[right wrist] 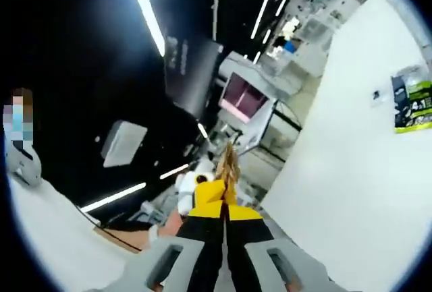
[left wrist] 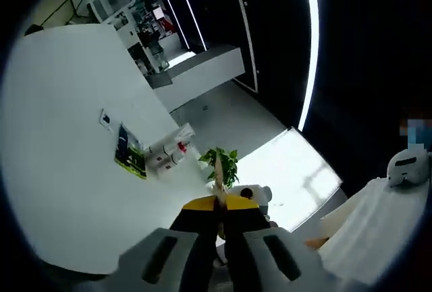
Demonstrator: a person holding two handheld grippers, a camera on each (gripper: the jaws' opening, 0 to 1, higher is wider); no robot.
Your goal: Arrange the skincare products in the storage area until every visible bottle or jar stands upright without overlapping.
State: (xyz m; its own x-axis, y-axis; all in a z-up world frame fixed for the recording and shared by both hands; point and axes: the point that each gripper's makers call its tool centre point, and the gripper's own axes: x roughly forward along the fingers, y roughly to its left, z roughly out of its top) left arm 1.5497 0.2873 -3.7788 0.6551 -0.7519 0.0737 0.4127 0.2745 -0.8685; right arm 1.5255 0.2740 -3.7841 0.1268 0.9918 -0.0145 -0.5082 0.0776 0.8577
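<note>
Both tools raised, pointing at the room, away from any work surface. Left tool jaws pressed together, nothing held; right tool likewise. Small bottles stand by a wall beside a potted plant; whether they are the skincare products is unclear. Progress unjudgeable. Open air all round.

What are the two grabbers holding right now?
Nothing, it seems. The left gripper and the right gripper both have their jaws pressed together, with no bottle or jar between them.
</note>
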